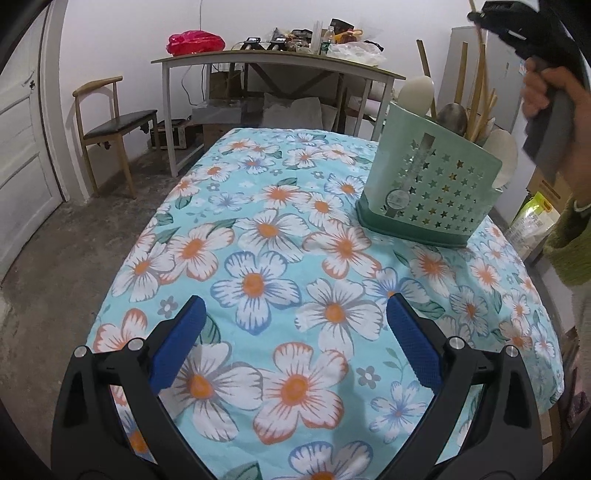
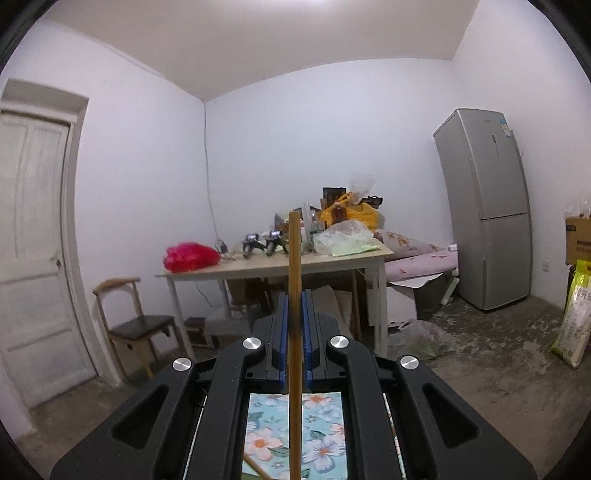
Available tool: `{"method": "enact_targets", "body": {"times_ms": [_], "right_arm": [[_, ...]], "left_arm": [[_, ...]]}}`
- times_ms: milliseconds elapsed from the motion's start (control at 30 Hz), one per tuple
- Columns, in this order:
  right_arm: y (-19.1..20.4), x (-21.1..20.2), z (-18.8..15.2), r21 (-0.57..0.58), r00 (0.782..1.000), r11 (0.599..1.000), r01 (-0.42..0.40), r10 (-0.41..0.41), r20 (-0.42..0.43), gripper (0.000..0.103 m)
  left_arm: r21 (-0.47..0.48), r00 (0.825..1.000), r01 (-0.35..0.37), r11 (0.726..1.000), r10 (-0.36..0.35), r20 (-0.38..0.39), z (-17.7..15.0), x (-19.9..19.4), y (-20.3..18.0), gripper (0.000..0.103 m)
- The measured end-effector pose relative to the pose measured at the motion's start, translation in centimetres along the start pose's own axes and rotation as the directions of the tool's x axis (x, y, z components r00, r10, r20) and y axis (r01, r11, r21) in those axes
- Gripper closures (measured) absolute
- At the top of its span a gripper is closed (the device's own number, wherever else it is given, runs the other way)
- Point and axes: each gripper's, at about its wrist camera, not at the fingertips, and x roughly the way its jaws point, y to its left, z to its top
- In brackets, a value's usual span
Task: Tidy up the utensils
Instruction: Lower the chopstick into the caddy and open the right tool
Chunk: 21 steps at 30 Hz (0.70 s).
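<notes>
Floral blue tablecloth (image 1: 280,236) covers the table in the left wrist view; beyond it stand a wooden chair (image 1: 110,125) at a white door (image 1: 22,140) and a cluttered side table (image 1: 266,59). Left gripper (image 1: 295,317) hangs above the cloth, its blue pads (image 1: 177,343) spread wide with nothing between them. A pale green utensil holder (image 1: 432,184) with star cut-outs stands on the cloth at right, holding spoons and chopsticks upright. At upper right a hand (image 1: 543,92) carries the right gripper (image 1: 491,18) above the holder. Right wrist view, facing the room level: the right gripper (image 2: 295,317) has its blue pads pressed together on a single wooden chopstick (image 2: 294,266), held upright and crossing the pads; a grey refrigerator (image 2: 487,206) stands at right.
</notes>
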Motion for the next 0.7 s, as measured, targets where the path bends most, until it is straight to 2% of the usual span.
{"method": "enact_targets", "body": {"times_ms": [267, 467, 500, 600, 700], "right_arm": [[-0.6, 1.5, -2.2, -0.016, 0.999, 1.000, 0.021, -0.022, -0.049, 0.096], [-1.2, -0.8, -3.4, -0.044, 0.995, 0.999, -0.009, 0.005, -0.096, 0.095], [-1.3, -1.4, -3.6, -0.051, 0.994, 0.999, -0.016, 0.010, -0.112, 0.092], [-1.7, -3.3, -4.0, -0.054, 0.991, 0.998, -0.029, 0.022, -0.132, 0.063], [-2.0, -6.0, -3.9, -0.076, 0.991, 0.996, -0.044, 0.034, -0.130, 0.053]], "left_arm": [[-0.001, 1.000, -0.014, 1.000, 0.014, -0.005, 0.2, 0.5, 0.1, 0.008], [-0.007, 0.999, -0.030, 1.000, 0.030, 0.020, 0.6, -0.1, 0.2, 0.008], [-0.007, 0.999, -0.031, 0.999, 0.032, 0.024, 0.6, -0.2, 0.1, 0.008], [-0.008, 0.998, -0.039, 0.999, 0.039, 0.042, 0.8, -1.0, 0.0, 0.008], [-0.005, 0.997, -0.046, 0.999, 0.046, 0.065, 1.1, -2.0, -0.3, 0.008]]}}
